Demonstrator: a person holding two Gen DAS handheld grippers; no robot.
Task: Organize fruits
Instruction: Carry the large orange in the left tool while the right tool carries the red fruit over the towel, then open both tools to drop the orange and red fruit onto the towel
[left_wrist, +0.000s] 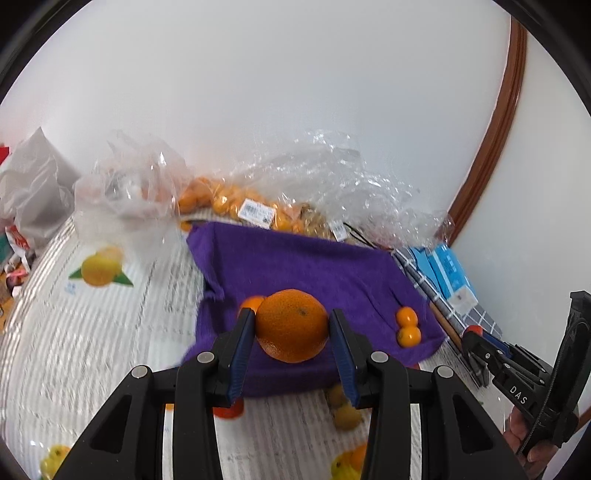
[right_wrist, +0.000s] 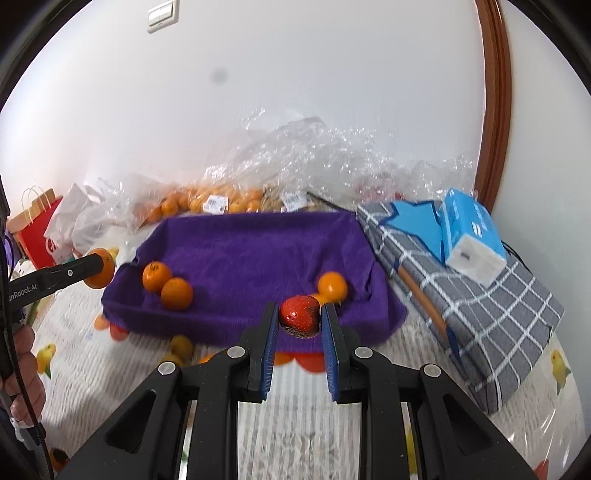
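Orange (left_wrist: 291, 325) at frame centre, clamped by left gripper (left_wrist: 291, 332); right gripper (right_wrist: 299, 317) pinches strawberry (right_wrist: 299, 315). Transport step; next, lower onto purple towel (right_wrist: 251, 258) beside like fruit.

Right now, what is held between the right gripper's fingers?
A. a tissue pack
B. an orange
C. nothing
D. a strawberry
D: the right gripper is shut on a red strawberry, above the front edge of the purple towel; the orange is in the left gripper.
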